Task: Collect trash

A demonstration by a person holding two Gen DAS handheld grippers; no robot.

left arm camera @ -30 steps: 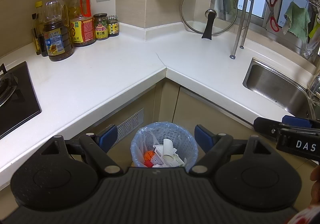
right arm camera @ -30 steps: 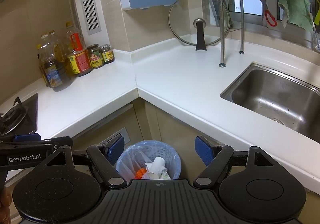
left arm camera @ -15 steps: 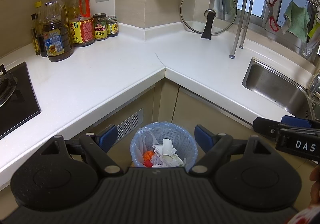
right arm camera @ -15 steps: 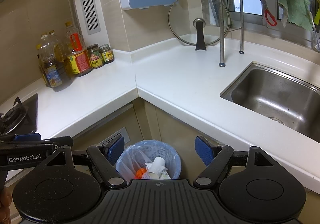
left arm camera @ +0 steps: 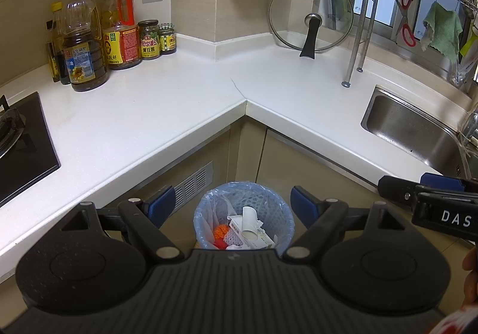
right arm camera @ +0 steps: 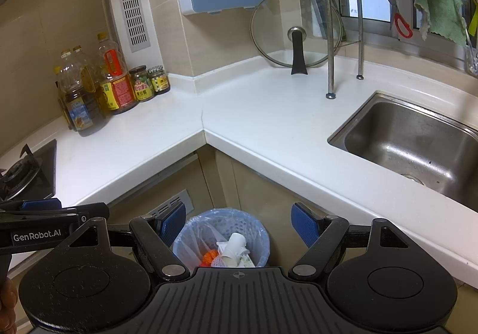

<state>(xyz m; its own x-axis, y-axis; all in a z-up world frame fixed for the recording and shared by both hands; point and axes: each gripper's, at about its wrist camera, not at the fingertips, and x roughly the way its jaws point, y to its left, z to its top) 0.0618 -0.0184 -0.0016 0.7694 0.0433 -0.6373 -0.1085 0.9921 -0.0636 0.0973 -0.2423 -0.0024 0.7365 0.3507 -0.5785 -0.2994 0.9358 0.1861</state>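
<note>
Left gripper (left arm camera: pixel 231 204): jaws wide, empty. Right gripper (right arm camera: pixel 239 222): jaws wide, empty. Below both: blue-lined trash bin (left arm camera: pixel 209 208) holding paper tube (left arm camera: pixel 249 222), orange netting (left arm camera: pixel 220 231).

My left gripper (left arm camera: pixel 231 204) hangs wide open and empty above the lined bin (left arm camera: pixel 243 216) of trash (left arm camera: pixel 245 231) below the white surface (left arm camera: pixel 167 113).
</note>
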